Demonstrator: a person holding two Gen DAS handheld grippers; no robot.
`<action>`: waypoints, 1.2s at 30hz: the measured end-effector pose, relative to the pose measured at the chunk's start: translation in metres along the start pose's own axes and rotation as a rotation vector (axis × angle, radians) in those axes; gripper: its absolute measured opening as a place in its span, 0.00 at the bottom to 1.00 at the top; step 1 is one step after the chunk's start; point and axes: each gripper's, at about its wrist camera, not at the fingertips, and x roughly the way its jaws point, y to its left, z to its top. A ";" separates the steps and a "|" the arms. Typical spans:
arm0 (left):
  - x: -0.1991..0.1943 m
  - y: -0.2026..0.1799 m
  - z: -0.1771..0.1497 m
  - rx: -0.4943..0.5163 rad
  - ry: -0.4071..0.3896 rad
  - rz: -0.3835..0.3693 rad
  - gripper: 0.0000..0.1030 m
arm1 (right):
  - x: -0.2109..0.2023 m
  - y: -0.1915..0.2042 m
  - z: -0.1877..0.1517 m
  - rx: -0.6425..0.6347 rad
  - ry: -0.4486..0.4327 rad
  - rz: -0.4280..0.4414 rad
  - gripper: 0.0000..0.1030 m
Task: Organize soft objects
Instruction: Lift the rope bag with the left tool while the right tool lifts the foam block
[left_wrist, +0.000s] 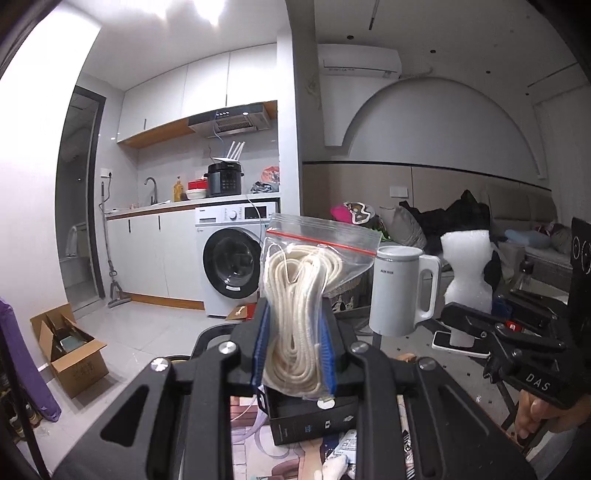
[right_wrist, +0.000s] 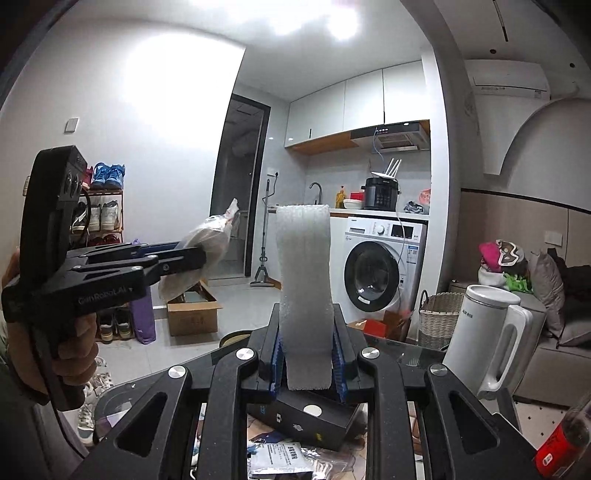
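Two tools grip soft things: the left tool (left_wrist: 295, 332) clamps a bagged rope coil (left_wrist: 295, 295); at its three o'clock, the right tool (right_wrist: 308, 354) pinches a foam strip (right_wrist: 304, 288).

Ahead of me a white washing machine (left_wrist: 231, 258) sits mid-frame under the counter, with a black cooker (left_wrist: 224, 180) above it. Lower left lies an open cardboard box (left_wrist: 72, 350). A white jug (left_wrist: 400, 290) stands right of centre; a black box (left_wrist: 314, 417) lies at the bottom.
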 end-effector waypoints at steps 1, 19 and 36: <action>0.000 0.002 0.000 -0.001 0.004 -0.005 0.22 | 0.000 -0.001 0.001 0.002 -0.002 -0.002 0.21; 0.054 -0.003 0.004 -0.072 0.021 0.011 0.22 | 0.047 -0.021 0.011 0.091 0.011 -0.059 0.21; 0.146 0.005 -0.008 -0.155 0.148 0.086 0.22 | 0.135 -0.034 0.012 0.140 0.063 -0.137 0.21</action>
